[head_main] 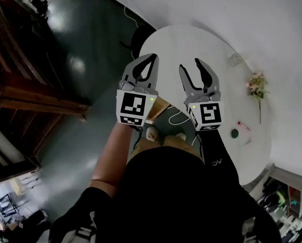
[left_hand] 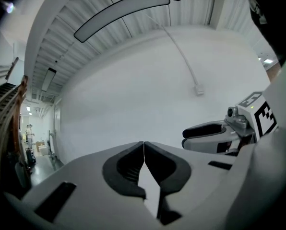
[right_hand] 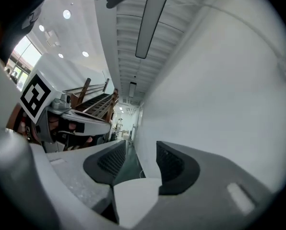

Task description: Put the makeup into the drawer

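In the head view a white round table (head_main: 191,44) lies far below. Near its right edge sit a small green round item (head_main: 234,133) and a pink stick (head_main: 243,126), perhaps makeup. No drawer is in sight. Both grippers are held up in front of the person, well apart from these items. My left gripper (head_main: 153,58) (left_hand: 144,145) is shut with nothing between its jaws. My right gripper (head_main: 190,65) (right_hand: 140,150) stands open and empty. Each gripper view points at a white wall and ceiling and shows the other gripper at its side.
A bunch of pink flowers (head_main: 256,85) and a small clear object (head_main: 235,59) lie on the table's far right. A dark wooden staircase (head_main: 19,85) rises at the left above the grey floor (head_main: 80,49). The person's shoes (head_main: 152,133) show by a white cable.
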Demonstrator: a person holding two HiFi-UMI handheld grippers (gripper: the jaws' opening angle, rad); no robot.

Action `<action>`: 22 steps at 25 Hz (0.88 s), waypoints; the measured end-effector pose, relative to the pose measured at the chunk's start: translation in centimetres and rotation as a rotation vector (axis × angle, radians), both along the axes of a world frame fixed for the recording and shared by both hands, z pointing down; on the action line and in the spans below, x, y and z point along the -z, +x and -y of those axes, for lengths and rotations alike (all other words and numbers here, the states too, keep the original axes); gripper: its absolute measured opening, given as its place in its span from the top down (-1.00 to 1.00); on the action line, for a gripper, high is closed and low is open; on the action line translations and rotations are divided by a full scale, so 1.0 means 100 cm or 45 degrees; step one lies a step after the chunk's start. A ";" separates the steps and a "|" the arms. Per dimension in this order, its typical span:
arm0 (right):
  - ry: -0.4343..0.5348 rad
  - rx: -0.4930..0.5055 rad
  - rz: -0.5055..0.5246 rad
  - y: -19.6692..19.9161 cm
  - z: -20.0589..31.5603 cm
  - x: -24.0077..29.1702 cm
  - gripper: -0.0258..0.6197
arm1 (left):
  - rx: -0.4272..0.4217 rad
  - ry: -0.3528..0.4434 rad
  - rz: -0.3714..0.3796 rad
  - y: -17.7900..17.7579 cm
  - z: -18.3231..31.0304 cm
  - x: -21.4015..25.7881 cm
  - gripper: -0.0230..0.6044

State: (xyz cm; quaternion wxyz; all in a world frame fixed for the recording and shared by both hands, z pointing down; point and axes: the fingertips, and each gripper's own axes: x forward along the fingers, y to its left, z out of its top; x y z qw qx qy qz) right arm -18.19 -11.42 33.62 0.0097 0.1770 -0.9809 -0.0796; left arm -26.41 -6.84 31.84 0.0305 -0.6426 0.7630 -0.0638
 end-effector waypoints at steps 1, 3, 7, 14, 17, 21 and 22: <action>0.000 -0.040 0.002 0.016 0.010 0.003 0.31 | -0.039 0.003 -0.001 0.014 0.012 0.002 0.90; -0.004 -0.116 0.004 0.049 0.028 0.008 0.31 | -0.115 0.007 -0.004 0.045 0.036 0.005 0.90; -0.019 -0.295 0.007 0.128 0.064 0.008 0.31 | -0.301 0.013 0.003 0.121 0.083 0.006 0.90; -0.032 -0.608 0.029 0.267 0.103 0.004 0.31 | -0.606 -0.001 0.001 0.251 0.143 -0.004 0.90; -0.034 -0.734 0.028 0.319 0.107 0.001 0.31 | -0.724 0.002 -0.007 0.301 0.158 -0.007 0.90; -0.066 -0.905 0.000 0.387 0.106 -0.008 0.31 | -0.873 0.005 -0.021 0.364 0.172 -0.010 0.90; -0.070 -0.938 -0.003 0.400 0.106 -0.010 0.31 | -0.904 0.001 -0.023 0.377 0.175 -0.012 0.90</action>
